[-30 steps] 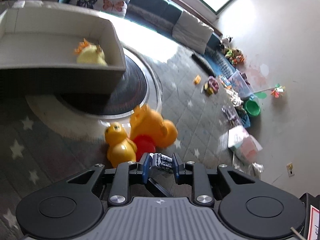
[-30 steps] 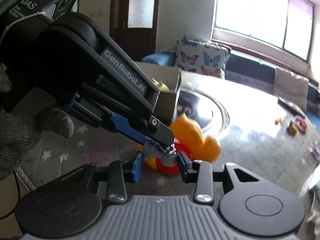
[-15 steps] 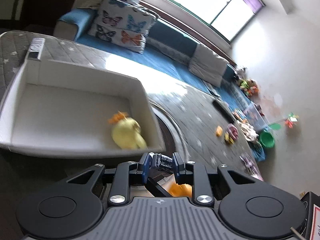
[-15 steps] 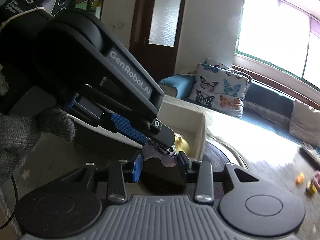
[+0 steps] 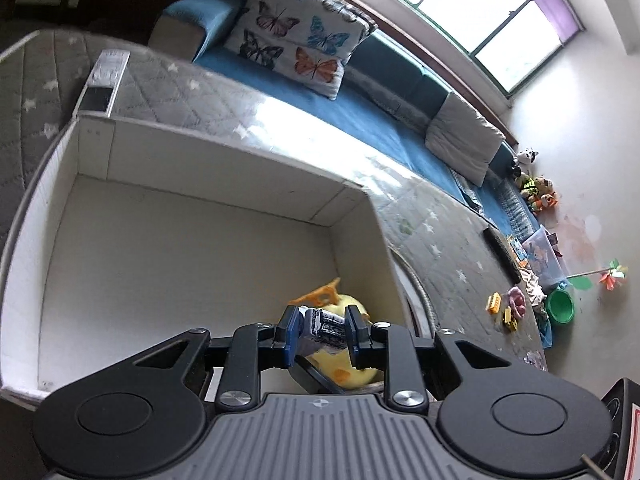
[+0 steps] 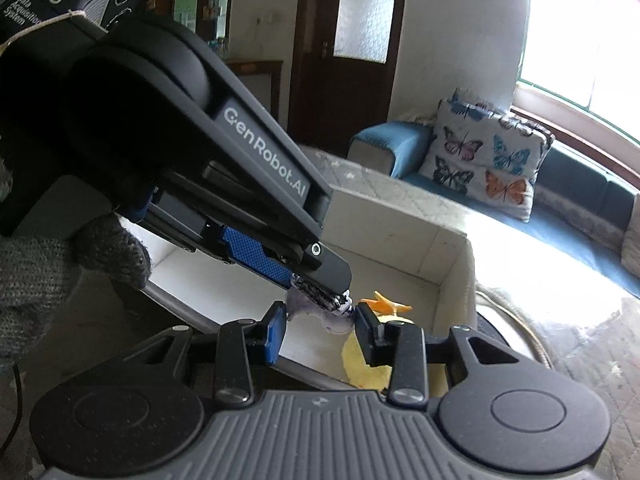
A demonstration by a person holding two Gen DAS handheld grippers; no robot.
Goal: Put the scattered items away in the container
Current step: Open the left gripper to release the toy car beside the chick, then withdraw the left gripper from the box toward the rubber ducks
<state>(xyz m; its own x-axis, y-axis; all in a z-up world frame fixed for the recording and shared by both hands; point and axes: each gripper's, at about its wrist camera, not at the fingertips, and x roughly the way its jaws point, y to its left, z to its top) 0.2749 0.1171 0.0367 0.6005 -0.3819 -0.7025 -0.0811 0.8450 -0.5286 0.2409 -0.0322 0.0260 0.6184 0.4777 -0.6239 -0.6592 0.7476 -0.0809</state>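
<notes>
Container (image 5: 192,240): a big open white box with low walls and a pale bare floor, sitting on the rug; a seam runs across the far wall.
Yellow toy (image 5: 348,372): a soft yellow plush with an orange crest, lying in the container's near right corner, close against the right wall, partly hidden behind the gripper fingers.
Small toy (image 5: 322,330): a pale lilac-and-white piece with dark striped markings, too small to name, held over the container just above the yellow toy.
Rug (image 5: 440,248): grey, quilted, dotted with white stars, glaring where sunlight falls on it.
Sofa (image 5: 380,92): a long blue bench seat under the window, carrying a butterfly cushion (image 5: 296,36) and a grey cushion (image 5: 464,144).
Far wall: loose playthings heaped on the floor, among them a green bowl (image 5: 560,306) and a pinwheel (image 5: 612,276).
Remote (image 5: 104,84): a slim white one, lying on the rug just beyond the container's far left corner.
Left gripper (image 5: 322,336): jaws drawn in narrow, pinching the small toy between the blue pads.
Right gripper (image 6: 320,330): jaws spread wider than the toy; the toy's dangling end hangs between them, and I cannot tell whether either finger touches it.
Gloved hand (image 6: 36,280): grey knit, wrapped around the left gripper's body.
</notes>
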